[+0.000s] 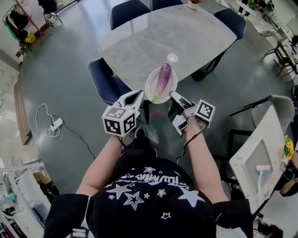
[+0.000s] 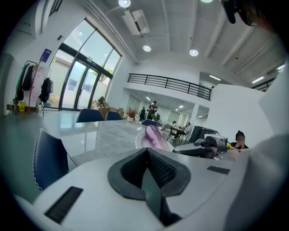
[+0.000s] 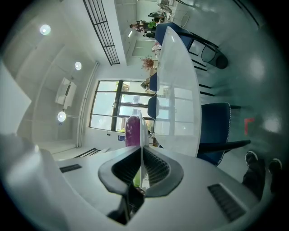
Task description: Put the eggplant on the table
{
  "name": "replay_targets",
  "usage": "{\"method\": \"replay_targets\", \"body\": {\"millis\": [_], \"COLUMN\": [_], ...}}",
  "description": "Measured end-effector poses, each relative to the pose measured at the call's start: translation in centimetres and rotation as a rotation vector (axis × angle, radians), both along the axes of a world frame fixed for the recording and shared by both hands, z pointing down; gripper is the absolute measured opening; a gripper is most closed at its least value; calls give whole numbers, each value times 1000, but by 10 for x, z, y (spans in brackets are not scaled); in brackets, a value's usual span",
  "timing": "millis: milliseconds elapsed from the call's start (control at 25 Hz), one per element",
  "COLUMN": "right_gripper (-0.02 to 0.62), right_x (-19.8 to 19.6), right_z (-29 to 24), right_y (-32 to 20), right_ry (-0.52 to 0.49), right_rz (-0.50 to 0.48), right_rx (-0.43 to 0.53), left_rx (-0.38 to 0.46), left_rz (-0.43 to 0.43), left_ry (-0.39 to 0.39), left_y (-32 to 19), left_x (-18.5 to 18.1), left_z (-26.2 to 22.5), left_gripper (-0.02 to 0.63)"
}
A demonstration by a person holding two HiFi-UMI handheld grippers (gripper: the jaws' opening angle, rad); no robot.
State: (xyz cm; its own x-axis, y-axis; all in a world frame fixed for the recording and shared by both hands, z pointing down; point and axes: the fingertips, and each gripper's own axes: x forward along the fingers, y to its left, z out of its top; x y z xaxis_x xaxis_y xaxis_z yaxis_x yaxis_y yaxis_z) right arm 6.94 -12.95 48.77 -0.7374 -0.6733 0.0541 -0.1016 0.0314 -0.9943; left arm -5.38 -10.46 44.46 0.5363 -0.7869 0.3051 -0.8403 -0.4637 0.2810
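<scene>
Eggplant (image 1: 163, 76), purple, lies lengthwise on a white plate (image 1: 172, 86). Right gripper (image 1: 173, 96): jaws clamped on the plate's near rim; its own view shows the thin rim edge-on between the pads, eggplant just beyond. Left gripper (image 1: 138, 95): jaws pressed together with nothing between them, tip just beside the plate's left edge; contact with the plate cannot be told. Both grippers are level with each other on either side of the plate, marker cubes toward the person. The plate sits level with the top of the pale marble table (image 1: 163, 32), over the table's near edge, part of it past the edge on the person's side. Whether it rests on the marble or is held just above it cannot be told. A dark blue chair (image 1: 104, 81) stands at the table's near left corner, just beside the left gripper. More blue chairs (image 1: 129, 10) line the table's far side. A white power strip (image 1: 56, 124) with its cord lies on the grey floor, well apart from the table on its left. People sit at other tables far beyond, seen in the left gripper view.
</scene>
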Motion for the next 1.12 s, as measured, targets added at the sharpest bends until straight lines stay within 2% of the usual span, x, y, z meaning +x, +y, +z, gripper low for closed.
{"method": "replay_targets", "body": {"millis": [240,520,720,1120], "right_gripper": [21,21,21,21], "right_x": [-12,-4,-13,-17], "right_z": [-4,-7,-5,-13], "right_y": [-39,-85,-118,-159], "right_ry": [19,33,37,68], "right_rz": [38,100,134,178], "right_rx": [-1,-1,-8,2], "left_rx": [-2,2,9,-1], "left_rz": [31,65,87,104], "left_ry": [16,37,55,94], "left_y": [-52,-108,-144,-191], "left_x": [-18,-18,-30,-39], "left_z": [-1,-1,0,1], "left_gripper": [8,8,8,8]}}
